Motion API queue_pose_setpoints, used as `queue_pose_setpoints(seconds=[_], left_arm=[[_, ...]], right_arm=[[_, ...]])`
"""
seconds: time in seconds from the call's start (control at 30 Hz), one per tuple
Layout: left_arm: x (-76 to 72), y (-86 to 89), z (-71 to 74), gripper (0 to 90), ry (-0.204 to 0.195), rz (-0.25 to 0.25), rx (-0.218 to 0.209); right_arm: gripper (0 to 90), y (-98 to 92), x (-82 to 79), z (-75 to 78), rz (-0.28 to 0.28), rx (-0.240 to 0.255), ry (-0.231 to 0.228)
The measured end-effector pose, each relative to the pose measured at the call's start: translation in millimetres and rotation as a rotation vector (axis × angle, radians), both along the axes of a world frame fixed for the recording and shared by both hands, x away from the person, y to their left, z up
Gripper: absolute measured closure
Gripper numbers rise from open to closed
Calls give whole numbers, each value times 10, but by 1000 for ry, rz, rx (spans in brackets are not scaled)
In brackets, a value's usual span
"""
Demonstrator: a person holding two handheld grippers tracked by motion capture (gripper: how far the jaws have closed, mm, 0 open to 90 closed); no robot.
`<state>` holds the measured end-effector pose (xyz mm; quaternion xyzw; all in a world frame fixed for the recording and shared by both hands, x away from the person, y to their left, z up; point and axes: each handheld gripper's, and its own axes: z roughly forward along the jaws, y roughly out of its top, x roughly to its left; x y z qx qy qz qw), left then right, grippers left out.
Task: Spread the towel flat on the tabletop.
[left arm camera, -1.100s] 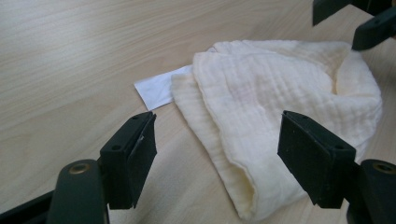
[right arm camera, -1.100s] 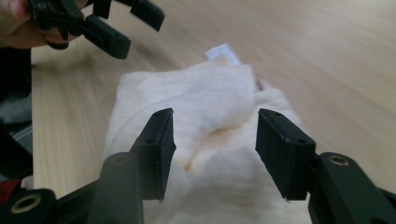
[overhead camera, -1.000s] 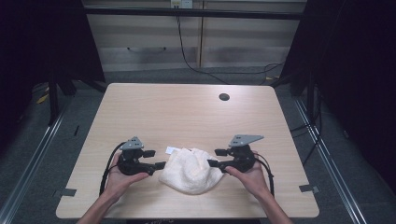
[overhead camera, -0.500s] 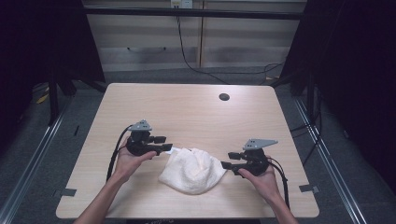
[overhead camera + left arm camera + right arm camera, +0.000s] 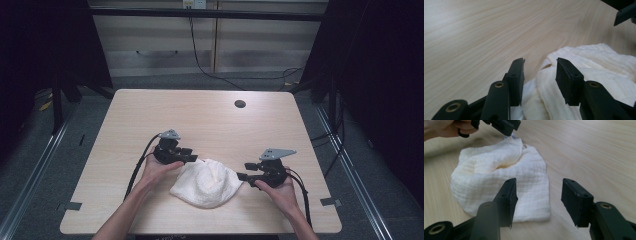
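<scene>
We see a crumpled cream cloth (image 5: 207, 182) lying on the near half of the light wooden table (image 5: 210, 120), between our two hands. It is bunched into a rounded heap with folds and a hollow near its middle, and its crinkled weave shows well in the right gripper view (image 5: 499, 180).

Our left gripper (image 5: 192, 158) sits at the cloth's far left corner, held in the left hand (image 5: 157, 170). Its jaws have just been closing, and they stand partly apart now. In the left gripper view (image 5: 540, 75) a fold of the cloth rises into the gap between the two black pads; the right pad seems to lie against the fabric, while the left pad stands just off it (so we cannot call it a firm grip). We read it as open around the cloth's edge, with nothing clamped.

Our right gripper (image 5: 242, 176) rests at the cloth's right edge, held in the right hand (image 5: 280, 187). In its own view (image 5: 537, 195) the jaws stand wide apart, low over the table. The cloth's near corner lies behind the left pad and reaches partway into the gap, with bare wood in front of the right pad. It holds nothing.

A small dark round hole (image 5: 240, 104) sits in the table's far right part, well apart from the cloth.
</scene>
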<state>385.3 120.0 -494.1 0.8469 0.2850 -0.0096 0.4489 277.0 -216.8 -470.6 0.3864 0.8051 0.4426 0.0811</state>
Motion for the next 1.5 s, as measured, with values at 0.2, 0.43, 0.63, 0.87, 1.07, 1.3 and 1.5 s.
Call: queue_pose_setpoints(seconds=[0.2, 0.43, 0.63, 0.87, 1.07, 1.3, 1.5], left_arm=[[9, -57, -59, 629, 9, -11, 3], [-52, -160, -109, 761, -27, -46, 79], [-74, -167, -56, 882, -29, -63, 54], [-92, -150, 29, 884, -38, -54, 3], [-130, -81, 252, 884, -64, -42, -77], [-160, -30, 495, 884, -112, -30, -141], [-120, -69, 831, 884, -179, -43, -111]], right_arm=[[468, 11, -9, -41, 5, -7, 8], [469, 1, -3, -43, 3, -6, 6], [468, 3, -6, -47, 1, -8, 8], [467, 10, -5, -49, -1, -10, 2], [464, -17, -3, -30, -11, 3, -2], [460, -54, -7, -2, -29, 16, -8], [459, -75, -5, 20, -38, 24, -14]])
